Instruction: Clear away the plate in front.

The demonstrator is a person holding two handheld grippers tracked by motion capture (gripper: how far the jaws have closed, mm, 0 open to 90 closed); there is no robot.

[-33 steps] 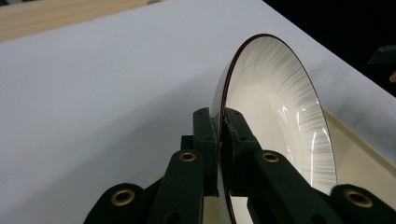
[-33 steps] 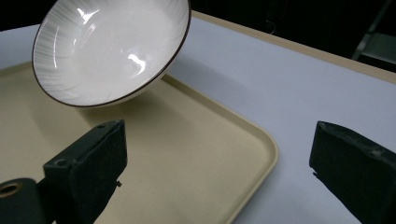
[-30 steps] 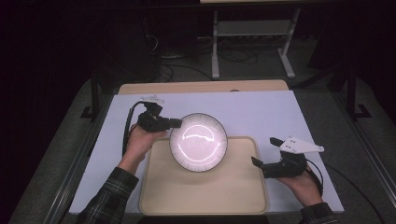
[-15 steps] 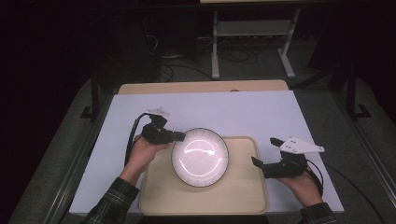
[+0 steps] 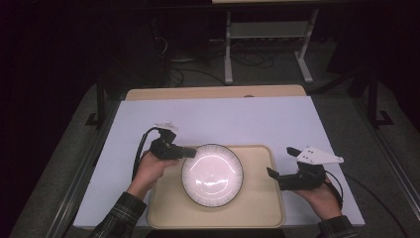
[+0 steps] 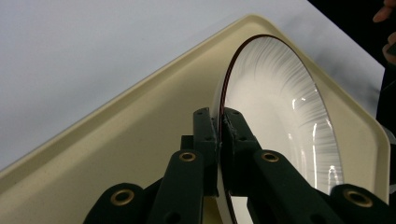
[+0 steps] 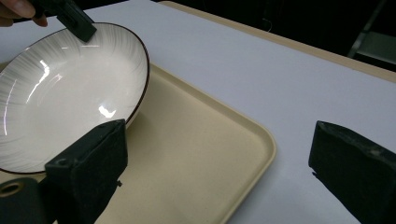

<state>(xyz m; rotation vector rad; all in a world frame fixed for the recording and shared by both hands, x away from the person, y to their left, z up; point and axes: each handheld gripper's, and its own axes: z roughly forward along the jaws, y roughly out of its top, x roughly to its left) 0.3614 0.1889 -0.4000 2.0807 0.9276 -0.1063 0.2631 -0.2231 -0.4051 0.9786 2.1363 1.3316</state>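
Left gripper [image 6: 218, 122] clenched on bowl [image 5: 212, 174] rim, hiding it; right gripper [image 5: 283, 166] released.

The table [image 5: 218, 94] is covered by a white sheet [image 5: 223, 121], on whose near edge a beige tray [image 5: 257, 208] is laid.

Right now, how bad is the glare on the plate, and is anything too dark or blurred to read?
High view: the plate is washed out to a white glow over the tray, and the room behind is nearly black. Left gripper view: the left gripper is clamped on the rim, sharp, with streak highlights. Right gripper view: small bright spots only; the near pads are soft.
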